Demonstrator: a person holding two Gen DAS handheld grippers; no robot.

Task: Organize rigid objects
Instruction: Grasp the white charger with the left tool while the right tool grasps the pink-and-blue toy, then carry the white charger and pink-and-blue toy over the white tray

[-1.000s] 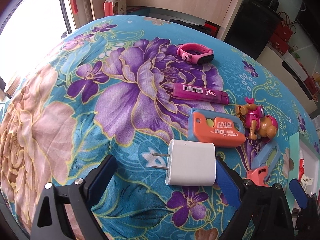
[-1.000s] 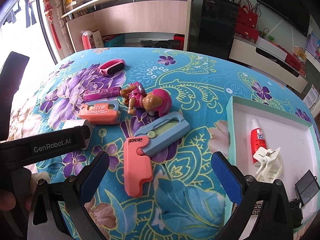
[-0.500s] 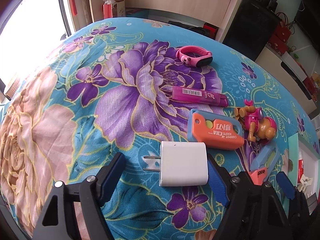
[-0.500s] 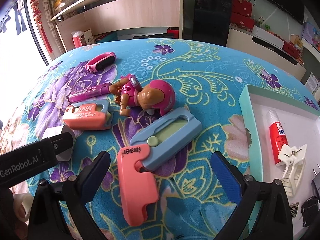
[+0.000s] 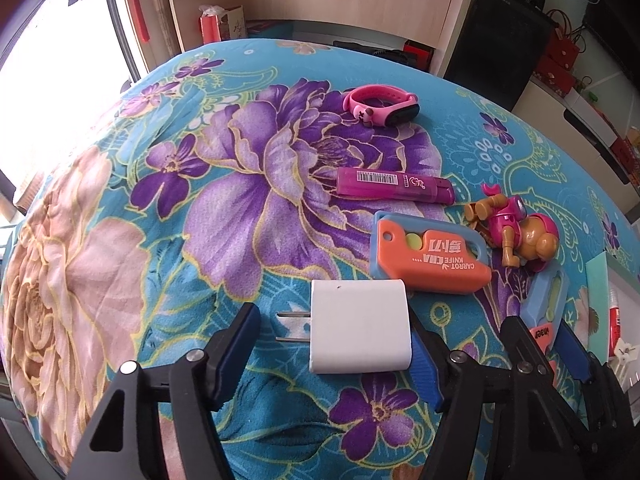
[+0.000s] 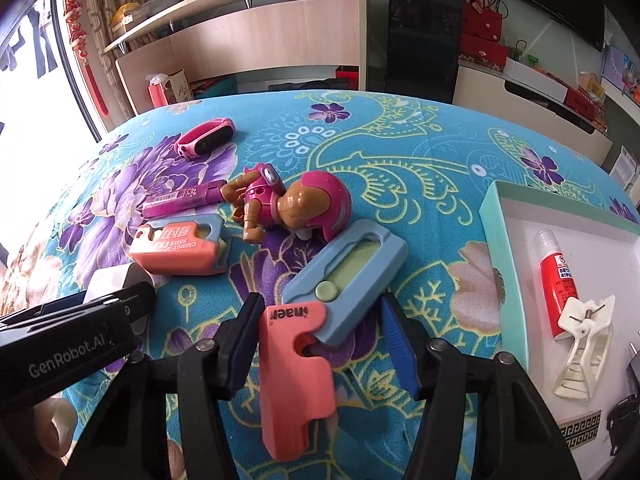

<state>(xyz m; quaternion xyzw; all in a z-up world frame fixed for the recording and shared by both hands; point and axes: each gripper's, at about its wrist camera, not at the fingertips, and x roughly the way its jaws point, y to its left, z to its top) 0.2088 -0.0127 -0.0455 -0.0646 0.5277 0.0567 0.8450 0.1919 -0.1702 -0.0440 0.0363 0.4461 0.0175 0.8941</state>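
Observation:
My left gripper (image 5: 334,344) is open around a white plug adapter (image 5: 360,326) lying on the floral cloth; its right pad touches the adapter, its left pad stands off the prongs. My right gripper (image 6: 320,332) is open and straddles a pink and blue toy knife (image 6: 320,312), with a gap at each side. An orange and blue toy knife (image 5: 430,258), a magenta highlighter (image 5: 394,186), a pink toy dog (image 6: 296,204) and a pink wristband (image 5: 380,104) lie beyond.
A teal-rimmed white tray (image 6: 506,248) at the right holds a red glue bottle (image 6: 558,276), a white clip (image 6: 582,344) and a dark object. The left gripper's body (image 6: 68,340) sits close to the left of my right gripper. Shelves and cabinets stand behind the table.
Both grippers have moved forward and narrowed. The left one now brackets the white adapter; the right one now brackets the pink and blue toy knife.

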